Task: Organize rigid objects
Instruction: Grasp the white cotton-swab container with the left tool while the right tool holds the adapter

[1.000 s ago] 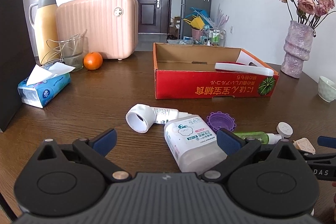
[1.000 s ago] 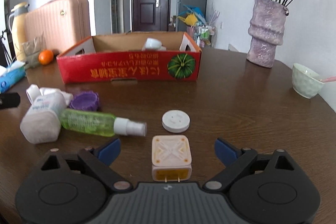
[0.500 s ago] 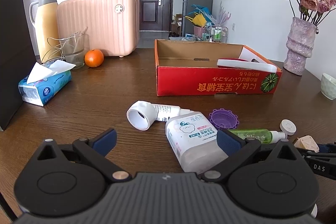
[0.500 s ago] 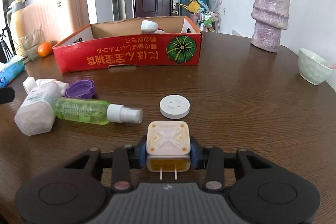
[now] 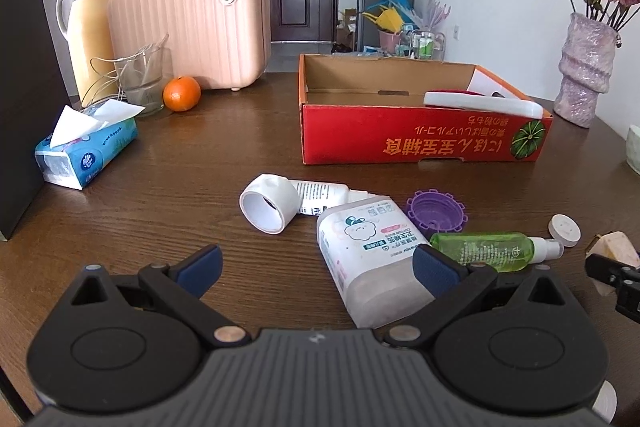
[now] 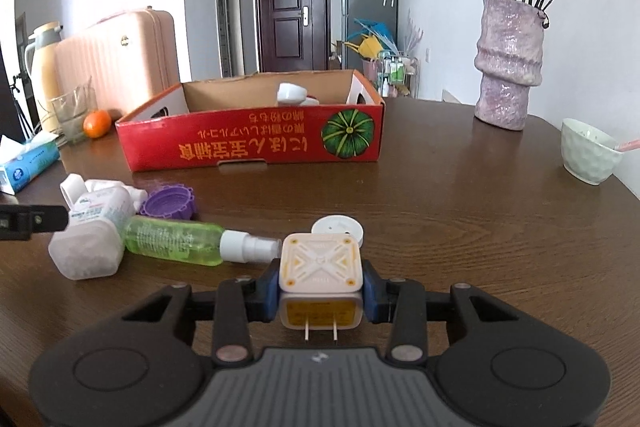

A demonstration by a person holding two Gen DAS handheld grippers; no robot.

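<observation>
Right claw: jaws have just been closing and now pinch a white square plug adapter between the blue pads, one pad on each side. Adapter has a raised X pattern on its top face, an amber-yellow face toward the camera, and two metal prongs pointing back at the claw body. Whether it is clear of the bench cannot be told.

Just beyond the adapter: a white round disc, flat on the bench. Ahead and left of the claw: a green spray bottle on its side, nozzle toward the adapter; past it a white squarish bottle and a purple cap. Farther ahead: a red cardboard box, open-topped, with a white object inside.

Left claw: jaws spread wide, gripping nothing. The white squarish bottle lies on its side by its right pad. Ahead: a white tube, lying down.
</observation>
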